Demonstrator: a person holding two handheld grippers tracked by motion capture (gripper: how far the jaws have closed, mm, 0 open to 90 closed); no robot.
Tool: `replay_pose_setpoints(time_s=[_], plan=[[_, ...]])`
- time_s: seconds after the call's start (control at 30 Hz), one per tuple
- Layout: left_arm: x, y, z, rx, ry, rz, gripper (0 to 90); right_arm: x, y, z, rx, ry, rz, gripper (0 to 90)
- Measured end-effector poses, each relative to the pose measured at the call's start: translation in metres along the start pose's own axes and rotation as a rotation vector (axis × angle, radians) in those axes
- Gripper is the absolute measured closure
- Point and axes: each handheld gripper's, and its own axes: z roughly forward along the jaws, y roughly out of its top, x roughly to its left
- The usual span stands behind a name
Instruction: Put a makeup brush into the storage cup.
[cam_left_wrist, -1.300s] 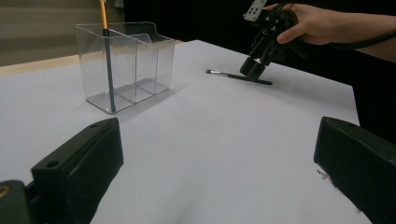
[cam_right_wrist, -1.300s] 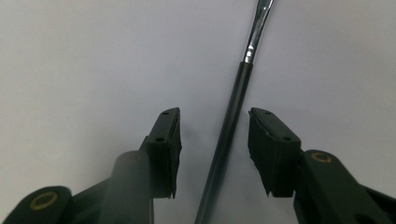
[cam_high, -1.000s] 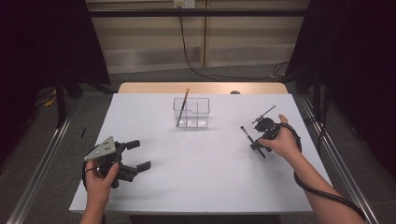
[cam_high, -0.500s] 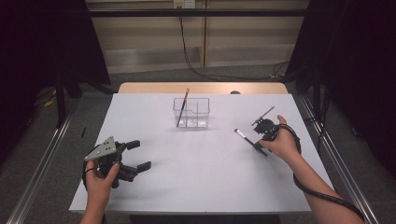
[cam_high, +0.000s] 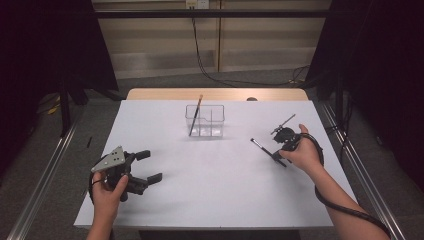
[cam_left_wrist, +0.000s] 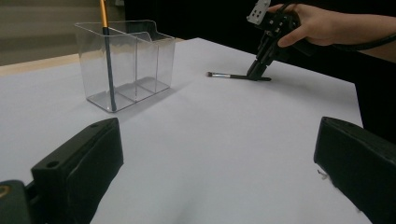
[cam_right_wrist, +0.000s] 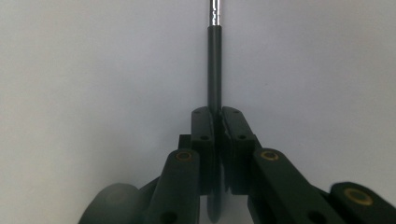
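Brush between right gripper pads (clamped)

Slim black makeup brush, lying flat on table

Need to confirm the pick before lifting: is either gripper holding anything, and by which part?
The right gripper is shut on the black makeup brush, gripping its handle toward the tail end. The left gripper is open and holds nothing.

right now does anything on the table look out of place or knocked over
Nothing stands out. The clear organizer stands upright with one brush leaning inside it. The right gripper is shut on a second brush lying flat on the white table.
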Motion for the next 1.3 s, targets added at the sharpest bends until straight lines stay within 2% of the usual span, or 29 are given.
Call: replay_pose_setpoints(time_s=[0.27,0.63,0.83,1.0,1.1,1.3], plan=[[0.001,0.000,-0.001,-0.002,0.003,0.002,1.4,0.000,-0.004,-0.001,-0.028,0.004,0.016,85.3],[0.000,0.000,-0.001,-0.005,0.006,-0.004,1.4,-0.003,-0.013,-0.010,-0.159,0.062,0.069,85.2],[0.000,0.000,-0.001,-0.006,0.006,-0.005,1.4,-0.004,-0.017,-0.010,-0.183,0.064,0.084,85.3],[0.000,0.000,-0.001,-0.007,0.005,-0.005,1.4,-0.005,-0.019,-0.011,-0.216,0.092,0.101,85.3],[0.000,-0.001,-0.001,-0.006,0.008,-0.008,1.4,-0.005,-0.021,-0.011,-0.257,0.103,0.108,85.3],[0.000,0.000,-0.001,-0.009,0.006,-0.005,1.4,-0.003,-0.026,-0.014,-0.386,0.130,0.111,85.3]])
